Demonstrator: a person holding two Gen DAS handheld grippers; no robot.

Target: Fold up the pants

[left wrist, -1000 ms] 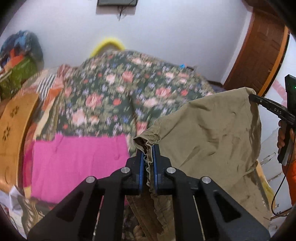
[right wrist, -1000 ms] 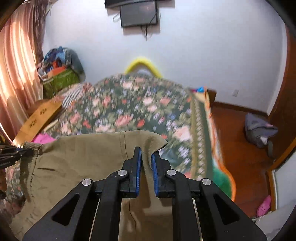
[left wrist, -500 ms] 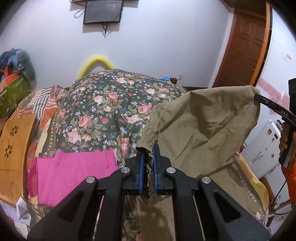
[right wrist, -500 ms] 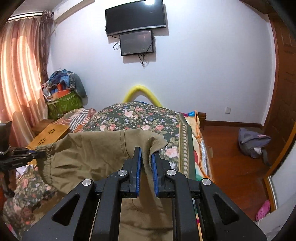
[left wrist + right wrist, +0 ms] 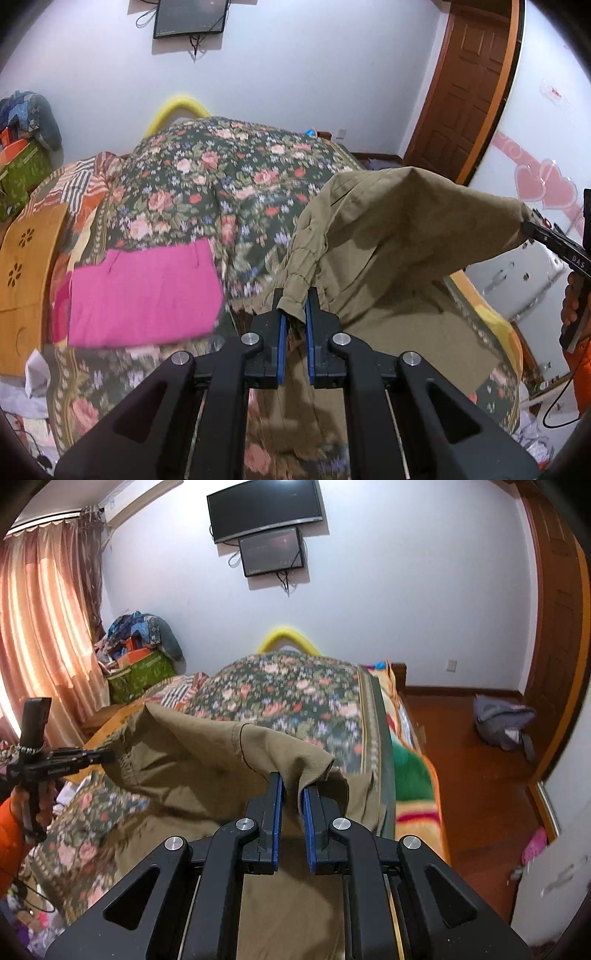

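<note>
Above the bed point(image 5: 229, 192): khaki pants point(image 5: 388, 236) hang
Left hand-held gripper point(image 5: 294, 314): clamped on waistband corner
Right hand-held gripper point(image 5: 293, 794): clamped on opposite corner
Advice: keep edge taut, lower evenly

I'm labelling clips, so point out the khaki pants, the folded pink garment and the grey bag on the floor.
khaki pants point(image 5: 399, 229): left wrist view, raised middle panel.
pink garment point(image 5: 144, 291): left wrist view, flat centre.
grey bag point(image 5: 502, 720): right wrist view, main body.

Olive-khaki pants point(image 5: 388, 236), lifted by two corners of what seems the waistband, fabric sagging between them, lower part draped over the floral bedspread point(image 5: 221, 192), creased, unfolded
</note>
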